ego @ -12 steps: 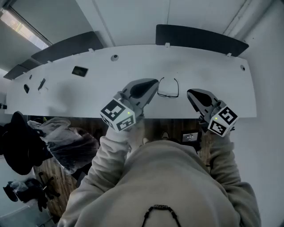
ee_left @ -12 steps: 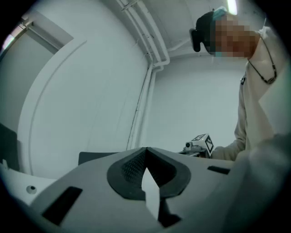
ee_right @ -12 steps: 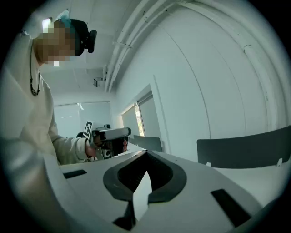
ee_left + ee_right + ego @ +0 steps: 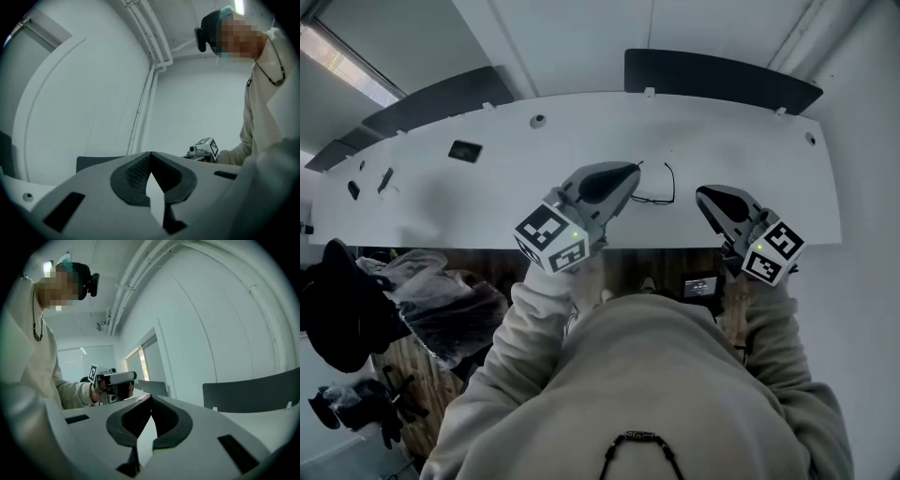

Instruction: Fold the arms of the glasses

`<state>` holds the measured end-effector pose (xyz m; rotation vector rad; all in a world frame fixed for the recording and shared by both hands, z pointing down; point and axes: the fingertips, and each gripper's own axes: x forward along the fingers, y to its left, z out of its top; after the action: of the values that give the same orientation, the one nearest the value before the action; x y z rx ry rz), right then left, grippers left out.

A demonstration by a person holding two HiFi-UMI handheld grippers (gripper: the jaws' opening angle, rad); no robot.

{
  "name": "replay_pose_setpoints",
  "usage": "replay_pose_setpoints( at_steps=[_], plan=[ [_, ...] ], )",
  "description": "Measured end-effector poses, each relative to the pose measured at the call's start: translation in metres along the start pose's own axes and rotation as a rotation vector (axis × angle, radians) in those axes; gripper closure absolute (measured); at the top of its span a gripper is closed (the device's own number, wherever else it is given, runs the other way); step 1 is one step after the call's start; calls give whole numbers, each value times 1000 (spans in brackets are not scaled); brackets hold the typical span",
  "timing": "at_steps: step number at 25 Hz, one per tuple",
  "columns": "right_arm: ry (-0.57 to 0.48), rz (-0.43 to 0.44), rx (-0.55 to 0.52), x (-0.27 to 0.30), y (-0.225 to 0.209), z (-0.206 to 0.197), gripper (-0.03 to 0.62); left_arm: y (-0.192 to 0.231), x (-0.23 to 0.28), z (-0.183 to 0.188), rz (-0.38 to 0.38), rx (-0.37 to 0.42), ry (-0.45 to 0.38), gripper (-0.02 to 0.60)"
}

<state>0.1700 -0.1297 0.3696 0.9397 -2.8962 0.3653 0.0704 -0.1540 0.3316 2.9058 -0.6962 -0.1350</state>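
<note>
I hold my left tool [image 4: 630, 172] out over the white bench [image 4: 487, 202], roughly level, and its jaws are closed tip to tip with nothing between them; in the left gripper view the dark ribbed pads [image 4: 136, 171] meet at the front and only pale bench shows through the gap behind them. My right tool [image 4: 701, 195] is closed as well and just as empty, its pads [image 4: 164, 420] pressed together at the tip in the right gripper view. The glasses [image 4: 656, 200] lie on the bench between the two tools, near the edge closest to me, a thin dark wire frame with the arms standing out away from me. The nose of my left tool sits right at the left side of the glasses and covers part of the frame in the head view; I cannot tell whether it touches. My right tool is off to the right of the glasses, clear of them. Further left on the bench lies a small dark object [image 4: 466, 150], well apart from the glasses. Dark panels [image 4: 722, 80] stand along the far edge of the bench. Each gripper view catches the other tool across the bench, marker cube towards the camera.
</note>
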Motion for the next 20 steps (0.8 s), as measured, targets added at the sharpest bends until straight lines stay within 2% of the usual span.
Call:
replay_pose_setpoints(
  at_steps=[20],
  plan=[
    [-3, 24, -11, -2, 2, -1, 572, 0, -1, -3, 22, -19, -5, 575]
  ],
)
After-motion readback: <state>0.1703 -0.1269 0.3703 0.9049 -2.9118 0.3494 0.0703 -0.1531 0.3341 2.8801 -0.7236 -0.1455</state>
